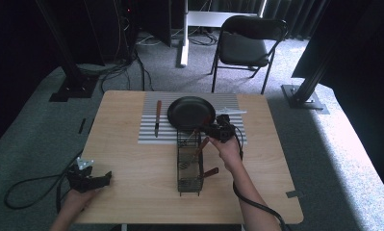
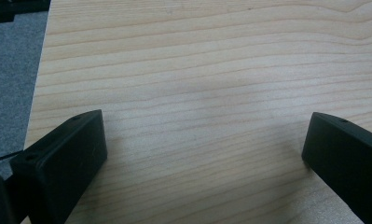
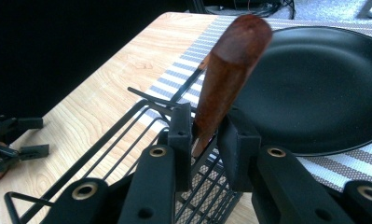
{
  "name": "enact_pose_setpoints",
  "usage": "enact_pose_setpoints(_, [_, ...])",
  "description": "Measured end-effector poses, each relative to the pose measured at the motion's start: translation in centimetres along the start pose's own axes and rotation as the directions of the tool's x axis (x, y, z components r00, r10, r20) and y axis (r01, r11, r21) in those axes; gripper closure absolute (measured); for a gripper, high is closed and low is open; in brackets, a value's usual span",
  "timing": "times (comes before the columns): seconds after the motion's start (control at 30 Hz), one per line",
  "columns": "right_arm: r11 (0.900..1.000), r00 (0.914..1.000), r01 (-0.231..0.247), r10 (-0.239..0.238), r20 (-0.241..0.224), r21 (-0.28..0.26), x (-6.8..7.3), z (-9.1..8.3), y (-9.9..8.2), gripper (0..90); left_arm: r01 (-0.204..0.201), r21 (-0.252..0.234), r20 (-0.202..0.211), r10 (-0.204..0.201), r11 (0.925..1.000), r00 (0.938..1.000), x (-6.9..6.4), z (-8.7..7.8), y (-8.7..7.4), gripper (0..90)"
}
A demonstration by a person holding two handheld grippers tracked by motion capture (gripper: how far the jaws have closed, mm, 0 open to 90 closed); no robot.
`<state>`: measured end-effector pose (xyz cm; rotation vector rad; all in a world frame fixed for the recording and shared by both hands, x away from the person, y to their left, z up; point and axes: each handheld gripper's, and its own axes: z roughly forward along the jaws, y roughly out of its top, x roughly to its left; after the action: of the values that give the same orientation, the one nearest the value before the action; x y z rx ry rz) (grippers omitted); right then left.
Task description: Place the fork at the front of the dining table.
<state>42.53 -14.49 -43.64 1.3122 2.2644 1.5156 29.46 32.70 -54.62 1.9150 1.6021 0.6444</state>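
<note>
The right gripper (image 3: 204,135) pinches a wooden-handled utensil (image 3: 228,65) by its handle, probably to lift it from the wire basket (image 1: 189,161) standing at six o'clock of the black pan (image 1: 192,112). The left gripper (image 2: 204,154), spread wide, idles over bare table (image 2: 211,60).

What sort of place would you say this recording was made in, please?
Probably a lab or studio rigged for recording, not a kitchen: a table on grey carpet, black frame posts beside it, cables behind, a folding chair.
</note>
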Motion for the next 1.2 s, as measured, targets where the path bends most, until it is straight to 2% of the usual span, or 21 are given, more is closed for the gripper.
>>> enact_pose_setpoints(0.07, [0.9999,1.0000,-0.007,0.007,0.002,-0.012,0.1,-0.1,-0.1,76.0,0.000,0.000,0.000,0.000,1.0000,1.0000,0.0,0.0,0.0,0.0])
enact_pose_setpoints(0.33, [0.9985,0.9988,0.048,-0.048,0.006,-0.026,1.1,-0.9,0.3,80.5,0.000,0.000,0.000,0.000,1.0000,1.0000,0.0,0.0,0.0,0.0])
enact_pose_setpoints(0.5, [0.9975,0.9985,0.054,-0.055,-0.005,-0.046,1.3,-1.9,1.1,80.7,0.000,0.000,0.000,0.000,1.0000,1.0000,0.0,0.0,0.0,0.0])
enact_pose_setpoints(0.97, [0.9885,0.9952,0.090,-0.094,-0.026,-0.121,2.6,-7.0,3.7,80.9,-0.001,-0.001,-0.001,0.001,1.0000,1.0000,0.0,0.0,0.0,0.0])
enact_pose_setpoints(1.2, [0.9781,0.9945,0.091,-0.099,-0.035,-0.188,3.0,-9.9,5.0,80.9,-0.001,-0.001,-0.001,0.001,1.0000,1.0000,0.0,0.0,0.0,0.0])
